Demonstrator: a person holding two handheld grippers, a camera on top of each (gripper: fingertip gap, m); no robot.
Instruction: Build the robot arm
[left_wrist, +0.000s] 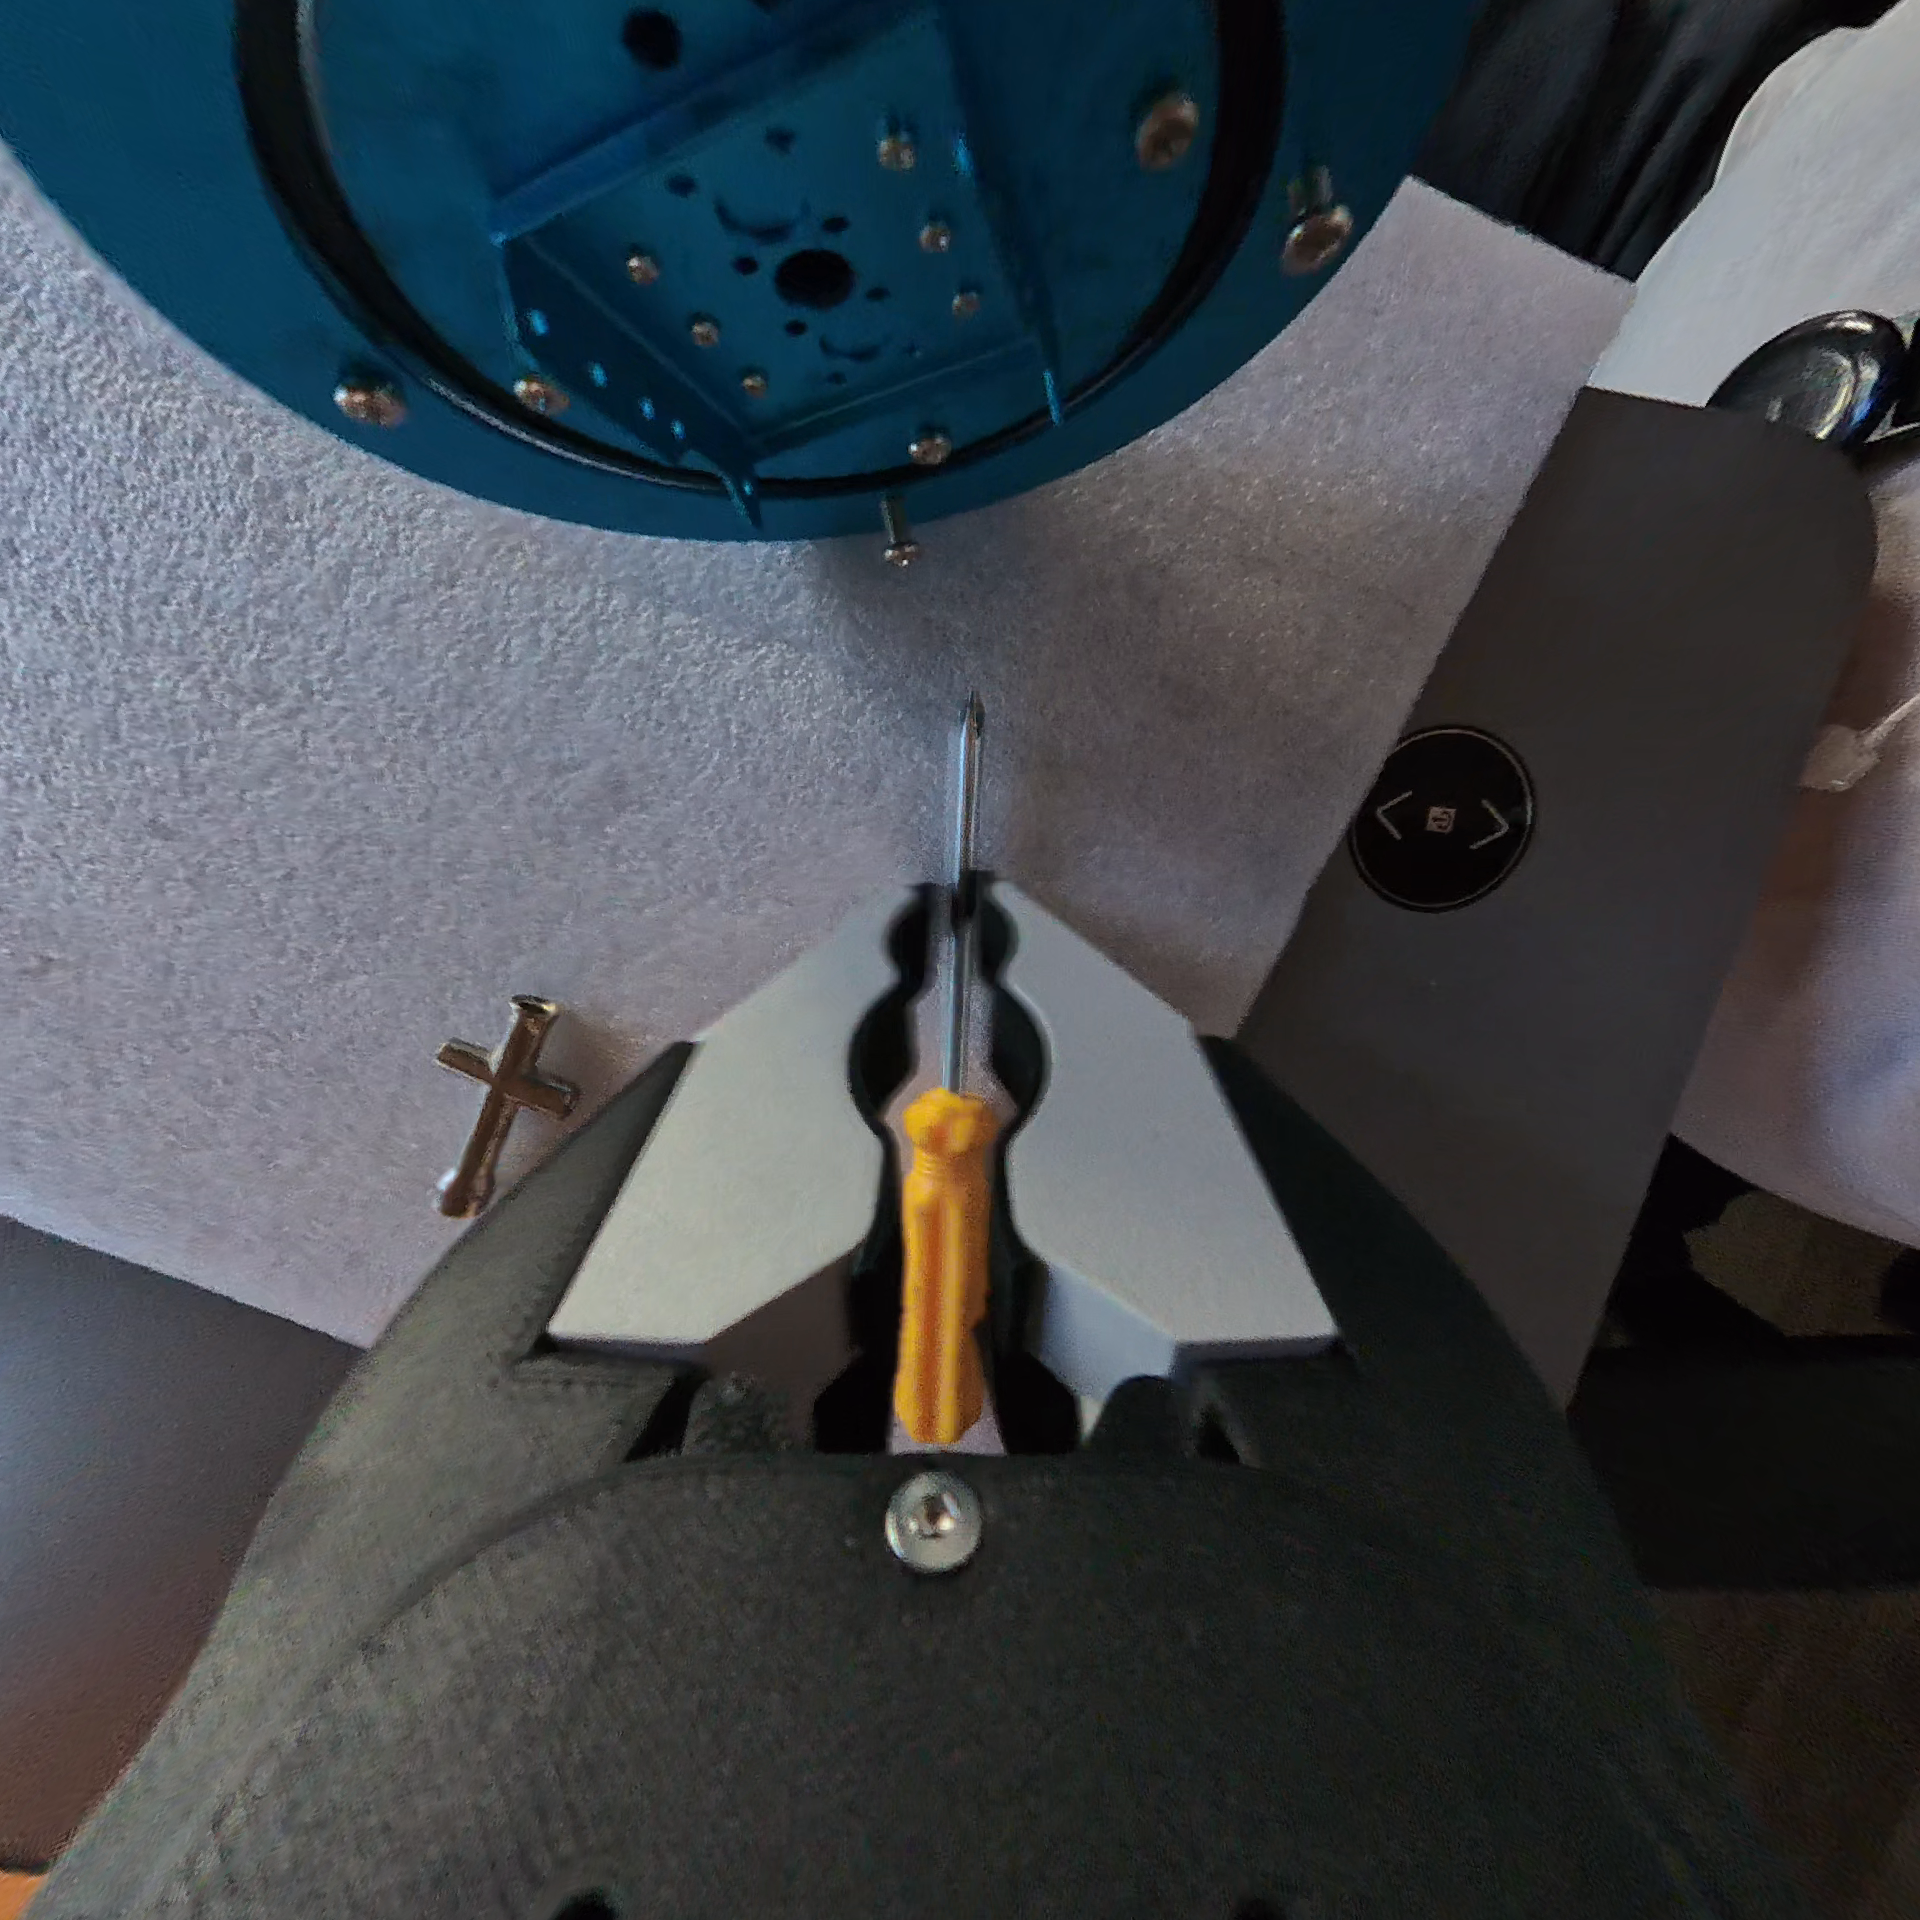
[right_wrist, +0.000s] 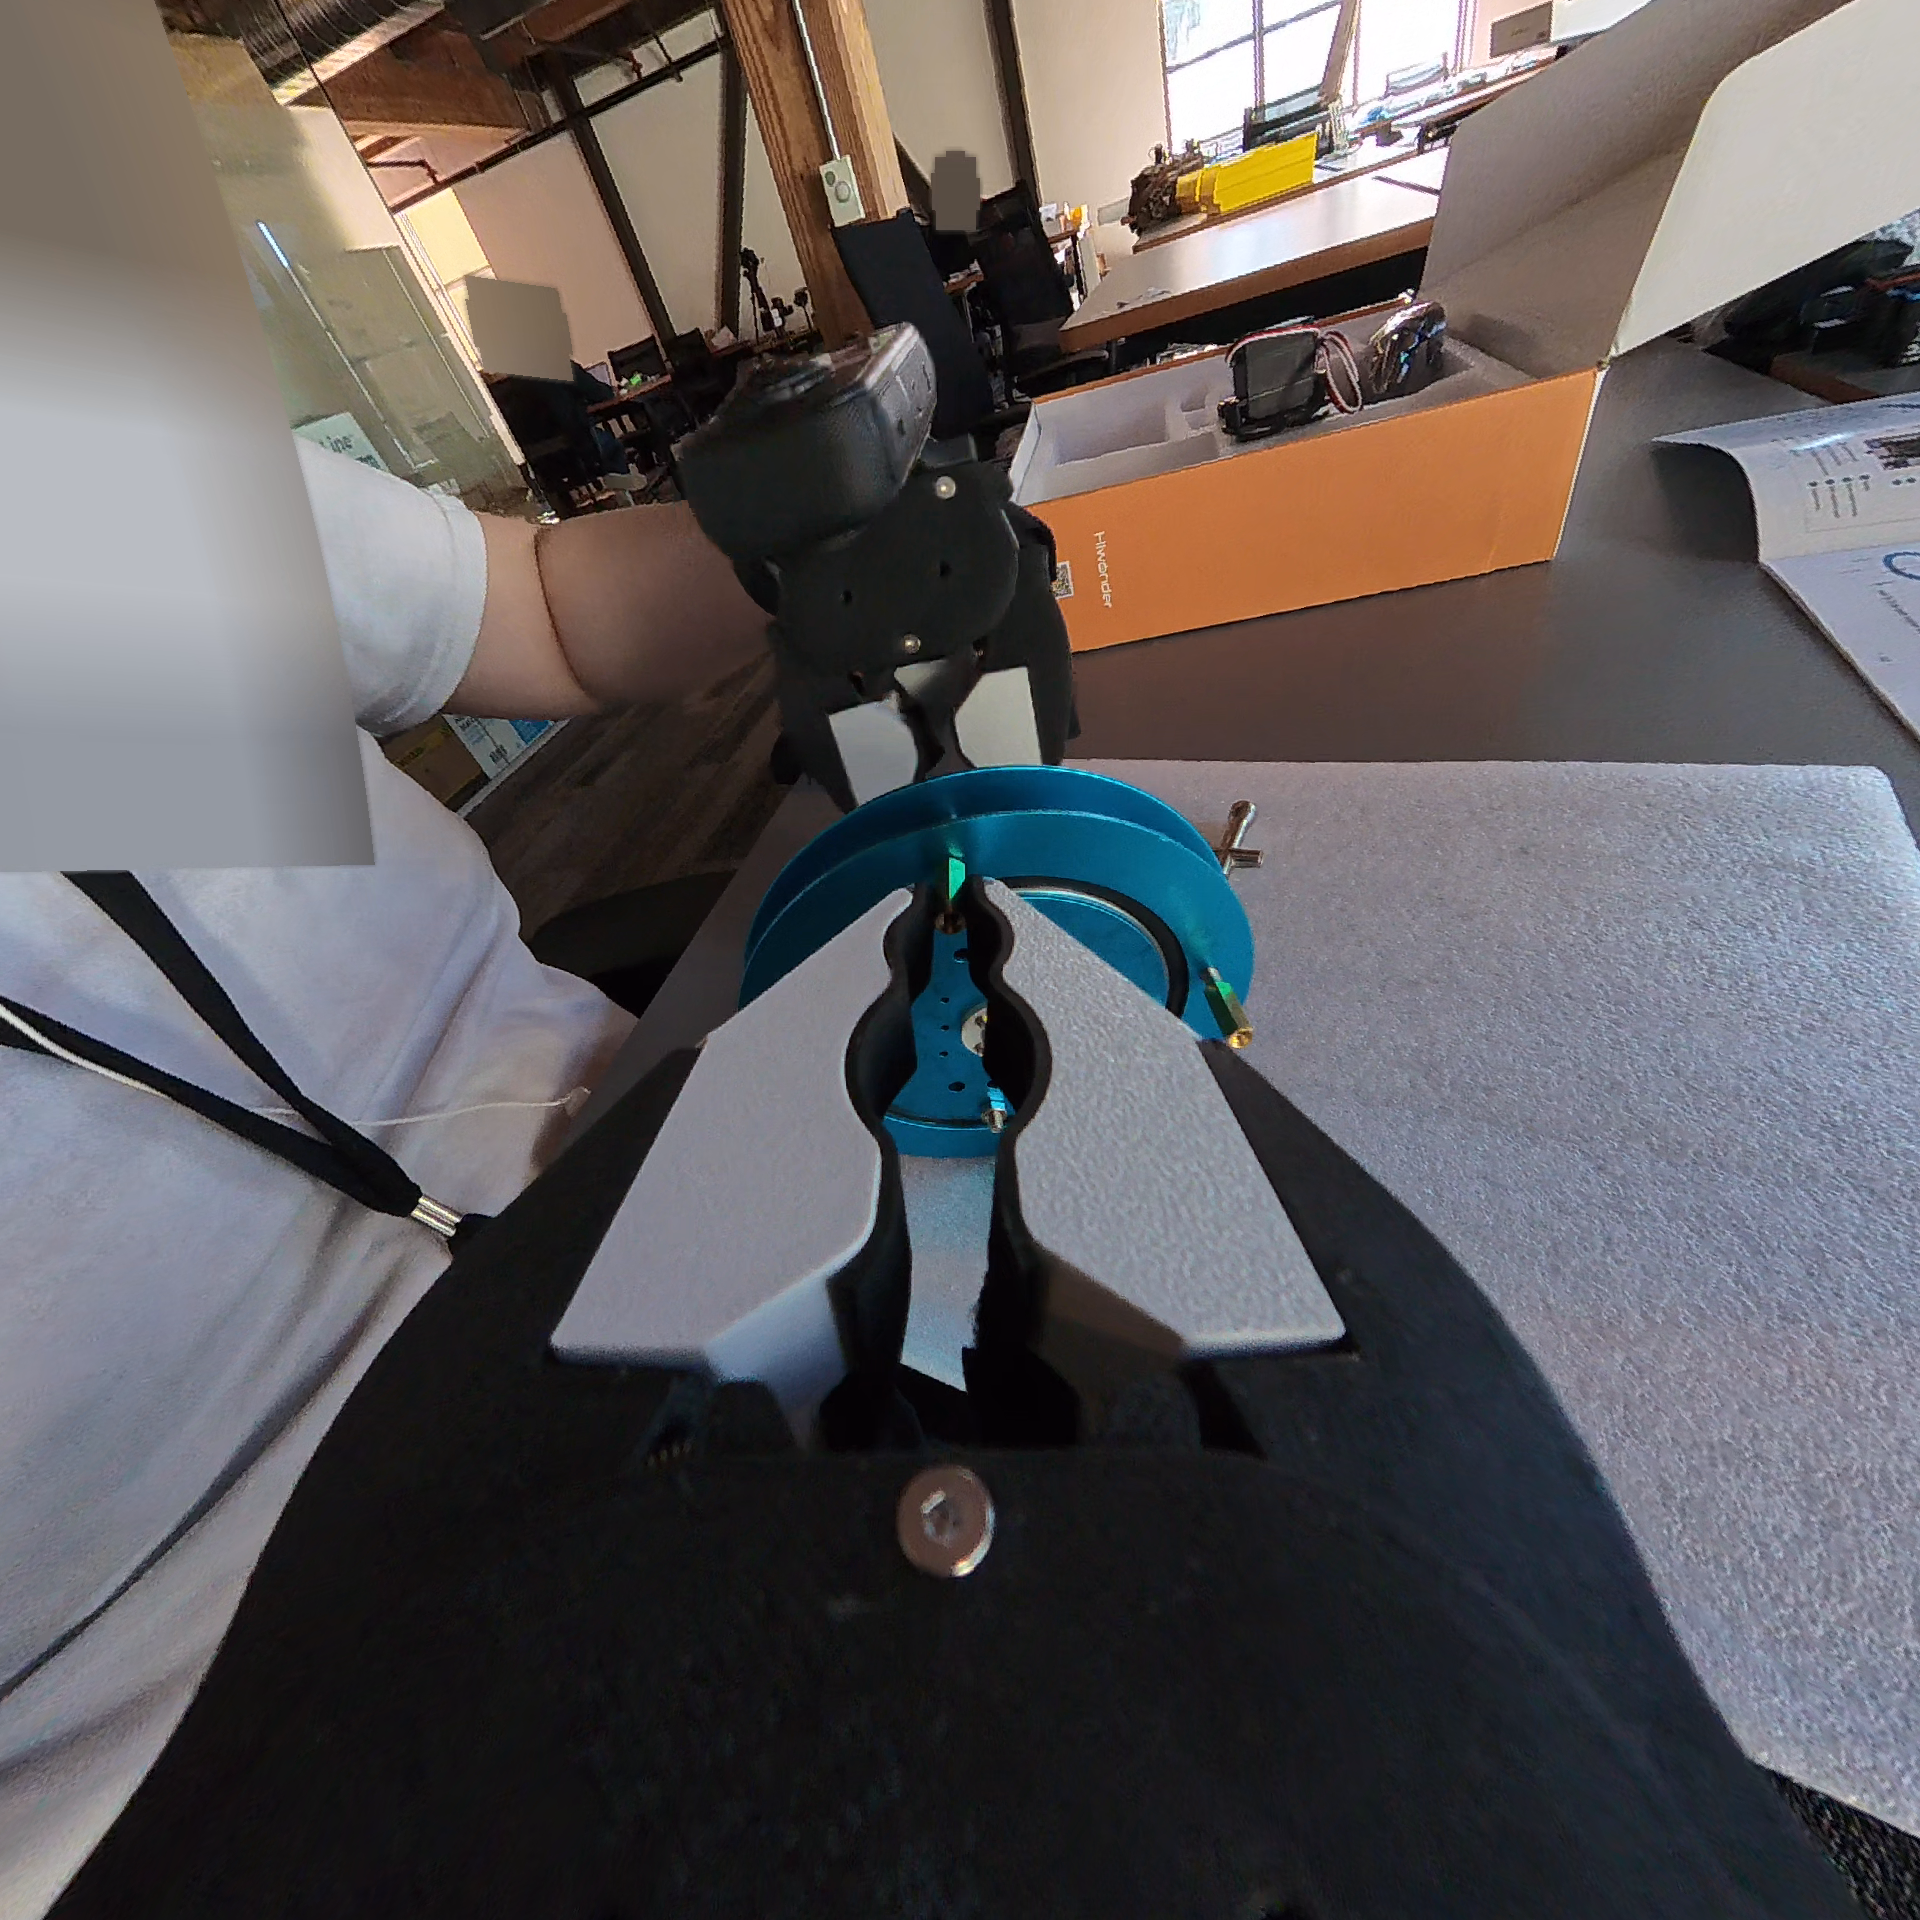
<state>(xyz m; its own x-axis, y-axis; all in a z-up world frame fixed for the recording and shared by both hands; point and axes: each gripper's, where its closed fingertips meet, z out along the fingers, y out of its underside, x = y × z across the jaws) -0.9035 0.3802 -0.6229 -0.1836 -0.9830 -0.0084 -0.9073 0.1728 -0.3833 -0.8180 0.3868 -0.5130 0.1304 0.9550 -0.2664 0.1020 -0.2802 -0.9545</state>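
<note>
The left tongs (left_wrist: 961, 914) were clamped on the orange screwdriver (left_wrist: 940, 1268), the right tongs (right_wrist: 961, 904) on the blue disc assembly (right_wrist: 997, 862), whose loose screw (left_wrist: 896, 535) might fall if tilted.

The blue disc assembly (left_wrist: 727, 260) looks like anodised metal, smooth with a satin sheen, studded with shiny screws. Under it the white foam sheet (left_wrist: 312, 779) is matt and grainy. The screwdriver (left_wrist: 940, 1247) has a glossy orange plastic handle and a bright steel shaft. The cross-shaped wrench (left_wrist: 504, 1101) is polished metal. The orange box (right_wrist: 1320, 520) is matt cardboard.
</note>
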